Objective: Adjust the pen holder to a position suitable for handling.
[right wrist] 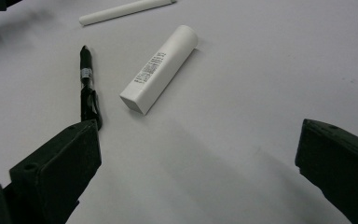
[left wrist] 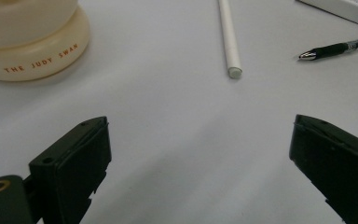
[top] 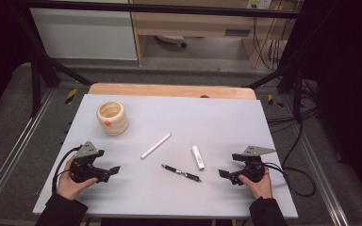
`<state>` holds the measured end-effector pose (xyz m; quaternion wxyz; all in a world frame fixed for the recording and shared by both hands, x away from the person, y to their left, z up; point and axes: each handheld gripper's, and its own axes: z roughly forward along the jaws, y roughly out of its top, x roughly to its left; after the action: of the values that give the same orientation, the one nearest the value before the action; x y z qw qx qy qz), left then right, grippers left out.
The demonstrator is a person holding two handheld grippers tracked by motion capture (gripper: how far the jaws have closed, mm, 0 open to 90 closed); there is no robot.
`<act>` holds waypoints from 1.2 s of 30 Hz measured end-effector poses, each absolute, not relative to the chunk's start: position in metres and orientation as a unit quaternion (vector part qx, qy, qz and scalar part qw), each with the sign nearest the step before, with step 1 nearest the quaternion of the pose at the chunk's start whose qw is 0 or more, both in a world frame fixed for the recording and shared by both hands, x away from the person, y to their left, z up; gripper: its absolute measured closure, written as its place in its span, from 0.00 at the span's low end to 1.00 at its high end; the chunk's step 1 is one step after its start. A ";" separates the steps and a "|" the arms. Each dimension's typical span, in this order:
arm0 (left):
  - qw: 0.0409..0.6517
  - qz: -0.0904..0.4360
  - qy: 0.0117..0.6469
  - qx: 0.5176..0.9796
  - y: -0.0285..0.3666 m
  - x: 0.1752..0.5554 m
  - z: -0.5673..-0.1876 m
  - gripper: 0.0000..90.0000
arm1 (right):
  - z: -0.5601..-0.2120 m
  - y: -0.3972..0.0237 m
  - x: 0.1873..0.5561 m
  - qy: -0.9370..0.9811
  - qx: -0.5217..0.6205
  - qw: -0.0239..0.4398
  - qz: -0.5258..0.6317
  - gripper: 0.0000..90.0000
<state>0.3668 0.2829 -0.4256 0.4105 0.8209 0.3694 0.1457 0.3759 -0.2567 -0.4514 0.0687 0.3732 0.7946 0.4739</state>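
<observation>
Pen [top: 181,173], black, lies flat on the grey table [top: 169,202] near the front edge, roughly mid-way between the 2 grippers, tip end toward the left gripper. In the right gripper view it [right wrist: 86,79] runs up from just beside one jaw; in the left gripper view its tip [left wrist: 340,48] shows at the far edge. Just beside it, not touching, lies a white tube [top: 197,157] w/ small print; a bit further back-left a thin white stick [top: 155,146] lies at a slant. Cream ribbed cup [top: 112,117] stands upright well back on the left, apart from everything else.

Right gripper [top: 227,175] sits low over the table, held by 1 hand, jaws spread wide, nothing between them; it is the nearer one to the pen and tube. Left gripper [top: 111,171] likewise jaws spread wide, holding nothing, near the front left, pointing inward.

Step in hand, as I read it: approach, pre-grasp; nothing lifted yet. Probably the items are meant for the cup, but that's a guess. Next move calls for the right gripper to swing toward the pen, line jaws across the barrel, drop low & pinch w/o nudging the tube.
</observation>
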 end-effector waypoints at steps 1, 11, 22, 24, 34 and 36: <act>0.410 0.146 0.369 0.821 0.283 0.367 -0.425 0.06 | -0.451 -0.257 0.376 0.795 0.373 0.069 0.474 0.01; 0.402 0.155 0.361 0.827 0.283 0.371 -0.417 0.07 | -0.452 -0.257 0.376 0.796 0.372 0.068 0.472 0.01; 0.385 0.173 0.348 0.837 0.278 0.384 -0.403 0.08 | -0.451 -0.257 0.376 0.796 0.373 0.069 0.471 0.01; 0.383 0.175 0.348 0.838 0.278 0.386 -0.400 0.08 | -0.451 -0.257 0.376 0.796 0.372 0.069 0.472 0.01; 0.374 0.183 0.343 0.842 0.273 0.398 -0.388 0.09 | -0.451 -0.257 0.376 0.796 0.373 0.069 0.471 0.01; 0.373 0.183 0.343 0.843 0.272 0.401 -0.386 0.09 | -0.451 -0.257 0.376 0.796 0.373 0.069 0.471 0.01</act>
<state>0.4011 0.2723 -0.3861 0.3727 0.8426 0.3431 0.1827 0.3763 -0.2569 -0.4513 0.0687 0.3733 0.7962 0.4712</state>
